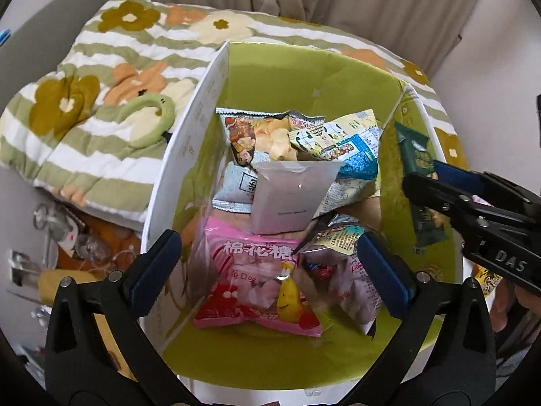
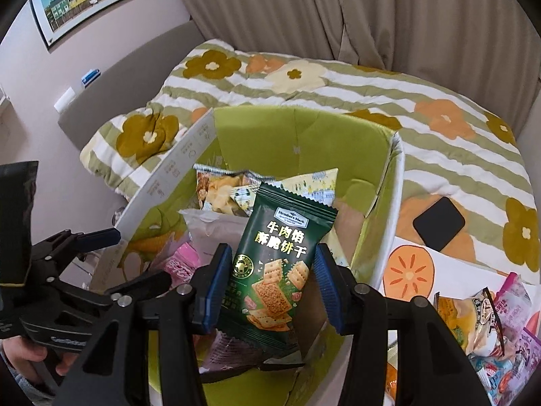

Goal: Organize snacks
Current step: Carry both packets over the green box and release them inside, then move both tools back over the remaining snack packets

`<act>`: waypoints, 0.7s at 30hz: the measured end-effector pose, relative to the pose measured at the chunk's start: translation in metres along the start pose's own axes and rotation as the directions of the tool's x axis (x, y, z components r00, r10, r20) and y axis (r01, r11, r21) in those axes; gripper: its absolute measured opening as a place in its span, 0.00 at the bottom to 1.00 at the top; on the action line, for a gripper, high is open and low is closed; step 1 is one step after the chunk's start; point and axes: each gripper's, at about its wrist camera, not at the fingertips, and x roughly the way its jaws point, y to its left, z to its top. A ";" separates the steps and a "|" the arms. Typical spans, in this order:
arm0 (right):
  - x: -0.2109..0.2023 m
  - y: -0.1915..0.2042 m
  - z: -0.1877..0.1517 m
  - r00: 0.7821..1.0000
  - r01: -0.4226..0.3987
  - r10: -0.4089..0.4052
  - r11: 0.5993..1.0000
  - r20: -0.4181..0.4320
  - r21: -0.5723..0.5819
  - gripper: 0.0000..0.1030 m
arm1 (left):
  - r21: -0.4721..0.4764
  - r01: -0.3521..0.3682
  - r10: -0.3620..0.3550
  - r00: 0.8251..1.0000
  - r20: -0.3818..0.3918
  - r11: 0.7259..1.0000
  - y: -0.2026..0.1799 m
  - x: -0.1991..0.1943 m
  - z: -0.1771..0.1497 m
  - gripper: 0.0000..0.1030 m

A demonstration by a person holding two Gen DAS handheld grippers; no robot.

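Ribbed blue pads (image 2: 325, 272), glossy cracker packet (image 2: 274, 257)

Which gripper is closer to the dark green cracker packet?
Right. The right gripper has the dark green cracker packet between its jaws; the left gripper hangs open over the pink marshmallow bag.
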 end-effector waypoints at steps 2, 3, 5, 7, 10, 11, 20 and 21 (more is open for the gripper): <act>0.007 -0.001 0.000 1.000 0.006 -0.006 1.000 -0.019 0.005 0.45 | 0.001 -0.015 0.015 1.000 0.002 1.000 -0.001 0.000 -0.002 1.00; 0.010 -0.001 0.001 1.000 0.009 -0.009 1.000 -0.027 0.011 0.45 | 0.000 -0.021 0.021 1.000 0.001 1.000 -0.002 0.000 -0.002 1.00; 0.013 -0.004 0.000 1.000 0.008 -0.007 0.999 -0.025 0.031 0.52 | -0.002 -0.031 0.031 1.000 0.002 1.000 -0.002 -0.001 -0.005 1.00; 0.011 -0.006 -0.003 1.000 -0.020 0.020 0.999 -0.006 0.047 0.86 | -0.002 -0.038 0.038 0.999 0.003 0.999 -0.002 -0.003 -0.008 1.00; 0.000 -0.004 -0.010 0.998 -0.048 0.046 0.997 0.039 0.054 1.00 | 0.001 -0.048 0.048 0.999 0.001 0.999 -0.001 -0.006 -0.013 1.00; -0.002 -0.003 -0.012 0.998 -0.047 0.045 0.997 0.045 0.053 1.00 | 0.001 -0.046 0.046 0.999 0.000 0.999 -0.001 -0.007 -0.015 1.00; -0.032 0.010 -0.023 0.996 -0.012 0.007 0.999 0.092 0.047 1.00 | 0.041 -0.030 0.027 0.998 0.062 0.999 -0.007 -0.040 -0.025 1.00; -0.039 0.013 -0.025 0.995 -0.011 0.006 0.999 0.102 0.049 1.00 | 0.047 -0.029 0.025 0.997 0.069 0.998 -0.008 -0.044 -0.026 1.00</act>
